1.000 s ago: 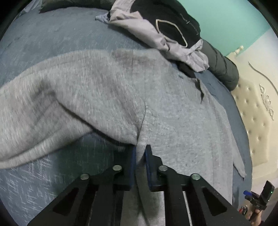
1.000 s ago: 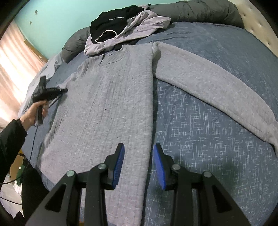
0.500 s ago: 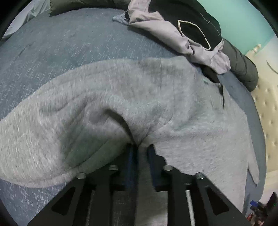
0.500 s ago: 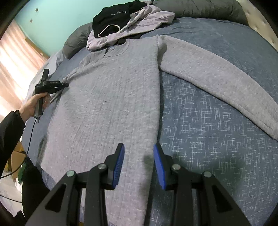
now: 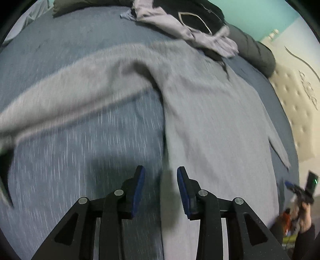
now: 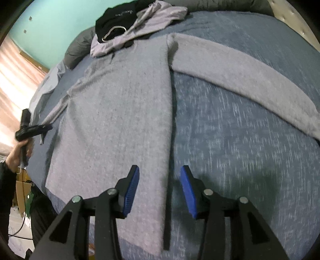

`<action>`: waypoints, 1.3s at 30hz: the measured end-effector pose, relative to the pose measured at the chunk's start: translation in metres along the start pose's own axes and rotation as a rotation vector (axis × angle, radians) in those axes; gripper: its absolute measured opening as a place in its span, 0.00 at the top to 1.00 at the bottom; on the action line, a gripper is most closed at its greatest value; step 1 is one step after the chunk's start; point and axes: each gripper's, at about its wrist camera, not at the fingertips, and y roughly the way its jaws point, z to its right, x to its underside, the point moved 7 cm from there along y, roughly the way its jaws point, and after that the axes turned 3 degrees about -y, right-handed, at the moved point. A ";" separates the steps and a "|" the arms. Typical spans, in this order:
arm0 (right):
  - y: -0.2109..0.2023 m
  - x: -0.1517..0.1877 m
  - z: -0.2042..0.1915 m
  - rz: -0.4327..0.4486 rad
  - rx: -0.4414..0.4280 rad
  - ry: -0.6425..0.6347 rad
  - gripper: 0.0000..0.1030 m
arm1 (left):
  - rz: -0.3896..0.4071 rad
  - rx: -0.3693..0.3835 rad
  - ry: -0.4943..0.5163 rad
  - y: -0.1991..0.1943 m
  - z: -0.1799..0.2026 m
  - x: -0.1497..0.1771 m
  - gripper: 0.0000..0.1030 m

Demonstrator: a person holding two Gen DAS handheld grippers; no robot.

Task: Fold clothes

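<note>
Both views are fisheye cameras riding on hand-held grippers, each looking steeply down along its own two black fingers, which fill the lower middle of the frame. The left wrist view sits close over the bed (image 5: 60, 180), facing toward the teal wall (image 5: 260, 18) at upper right, with the headboard (image 5: 296, 112) along the right edge. The right wrist view sits close over the same bed (image 6: 240, 150), facing the same wall (image 6: 60, 26), here at upper left. Both share the grey sweater (image 5: 216, 130) (image 6: 120, 120), the pile of clothes (image 5: 180, 24) (image 6: 136, 24) at the top, and each catches the other gripper: lower right (image 5: 300, 192), middle left (image 6: 32, 132)
</note>
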 end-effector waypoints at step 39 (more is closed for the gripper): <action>-0.029 0.076 -0.053 -0.111 -0.075 -0.103 0.98 | -0.113 0.057 0.088 -0.069 0.026 0.182 0.97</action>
